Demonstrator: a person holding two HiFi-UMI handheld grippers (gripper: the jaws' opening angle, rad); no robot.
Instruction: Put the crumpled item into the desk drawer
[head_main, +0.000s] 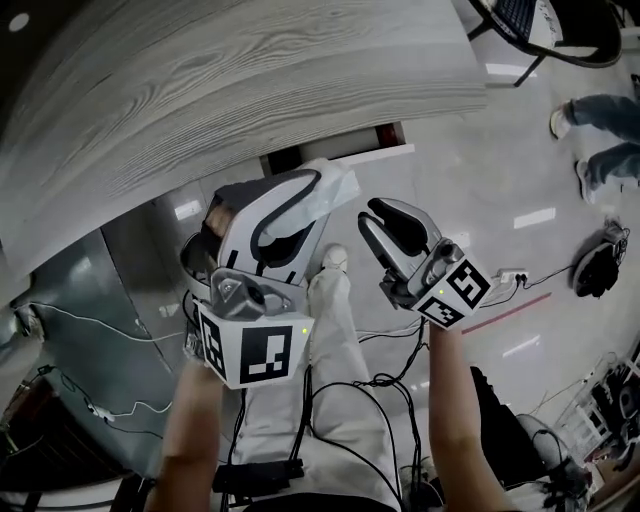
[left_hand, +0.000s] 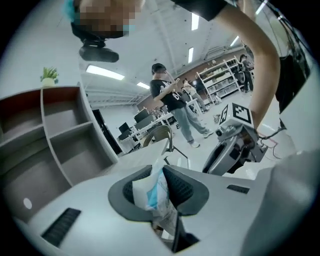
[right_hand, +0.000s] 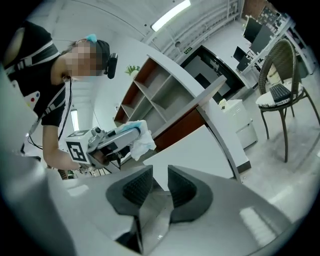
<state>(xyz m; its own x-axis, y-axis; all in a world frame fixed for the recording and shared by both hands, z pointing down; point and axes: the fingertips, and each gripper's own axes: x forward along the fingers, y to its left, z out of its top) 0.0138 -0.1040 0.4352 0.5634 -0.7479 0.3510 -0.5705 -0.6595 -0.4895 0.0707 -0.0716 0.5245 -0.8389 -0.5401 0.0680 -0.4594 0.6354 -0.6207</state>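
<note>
— Left fingers (left_hand: 184, 189) first: what sits between them?
— Crumpled item (left_hand: 151, 192), white with blue print. They pinch it tight, and its end sticks up past the tips.
— Where is the left gripper (head_main: 300, 195)?
— In the air, just in front of the desk (head_main: 250, 80) edge, above the floor (head_main: 470, 170). The item points toward the desk.
— Right fingers (right_hand: 134, 189)?
— Spread a little, nothing between them. The right gripper (head_main: 378, 222) hangs just beside the left one, clear of it and of the item.
— Further out?
— Shelves (left_hand: 65, 135) stand beyond the desk, a chair (right_hand: 280, 75) is off to one side, and cables (head_main: 390, 390) trail over the floor.
</note>
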